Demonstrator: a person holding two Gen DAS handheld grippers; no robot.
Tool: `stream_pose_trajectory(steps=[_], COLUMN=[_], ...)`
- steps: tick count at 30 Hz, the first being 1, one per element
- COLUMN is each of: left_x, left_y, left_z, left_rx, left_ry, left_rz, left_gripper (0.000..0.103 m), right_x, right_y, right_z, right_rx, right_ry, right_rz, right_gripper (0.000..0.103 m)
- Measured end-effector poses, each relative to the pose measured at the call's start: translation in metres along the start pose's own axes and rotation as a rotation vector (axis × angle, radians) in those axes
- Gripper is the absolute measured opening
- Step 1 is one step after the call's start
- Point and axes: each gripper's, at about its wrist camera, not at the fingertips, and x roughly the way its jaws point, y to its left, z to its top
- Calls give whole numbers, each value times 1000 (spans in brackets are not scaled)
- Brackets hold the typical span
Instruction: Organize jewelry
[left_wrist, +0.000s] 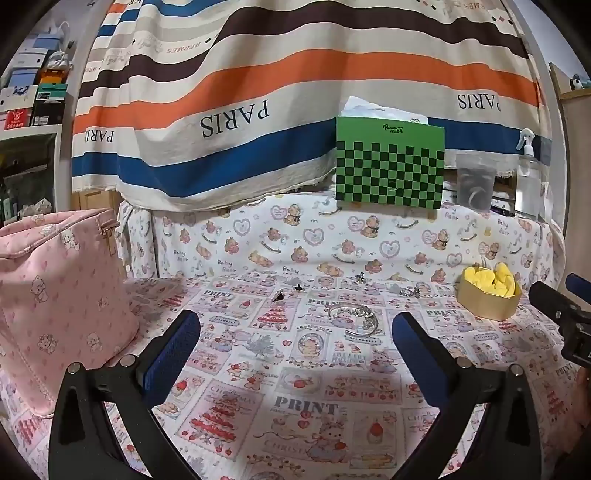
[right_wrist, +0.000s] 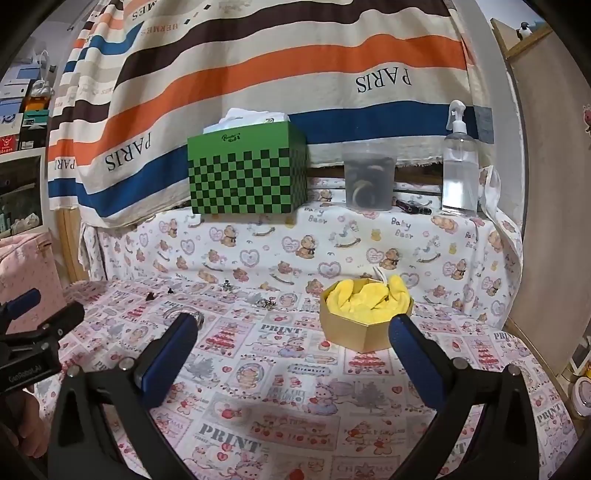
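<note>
A gold octagonal box (left_wrist: 487, 301) (right_wrist: 364, 325) lined with yellow cloth sits on the patterned tablecloth. Silver bracelets (left_wrist: 354, 314) lie left of it, partly hidden behind a fingertip in the right wrist view (right_wrist: 184, 314). Small pieces lie farther back: a silver cluster (left_wrist: 408, 291) (right_wrist: 266, 302), dark earrings (left_wrist: 279, 295) (right_wrist: 150, 295) and a small charm (left_wrist: 360, 277) (right_wrist: 227, 284). My left gripper (left_wrist: 295, 343) is open above the cloth, short of the bracelets. My right gripper (right_wrist: 293, 343) is open too, its right finger (right_wrist: 413, 354) just in front of the box.
A pink quilted bag (left_wrist: 55, 295) stands at the left. On the raised shelf behind stand a green checkered box (left_wrist: 389, 166) (right_wrist: 247, 173), a clear tub (right_wrist: 369, 181) and a spray bottle (right_wrist: 460, 166). A striped cloth hangs behind. A wooden board (right_wrist: 546, 184) flanks the right.
</note>
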Motion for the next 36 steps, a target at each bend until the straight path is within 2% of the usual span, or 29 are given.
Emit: stream_pose_trajectory(steps=[14,24,30,31,32,33,35,36], left_x=[-3,-2,-2,-5,-6,-6,-3,-4], left_y=[-4,-3,-4,-3,-4,-5,-5,-5], left_z=[2,2,1,-1,-1,-1,0,0], left_rx=[14,9,-14,-54,-57,-56,-11,-18], left_ry=[6,27,2,-105,-105,-97,6,4], left_rz=[-17,-19,-49,-68,-65,-60,-38,-40], left_gripper=[103,103,103,103,103,103,103,103], right_x=[5,-3,-2,-2,-2,-2,-2,-2], right_y=[-6,-3,-1,-1,-1,-1,-1,-1], right_z=[0,0,0,0,0,0,0,-1], right_rx=[25,6,-5,-4,-5,-6,-7,-8], right_ry=[33,5,7,7,8,7,9,10], right_rz=[-4,-8,-6,-4,-4,-6,-4,-4], right_gripper=[103,103,103,103,103,103,103,103])
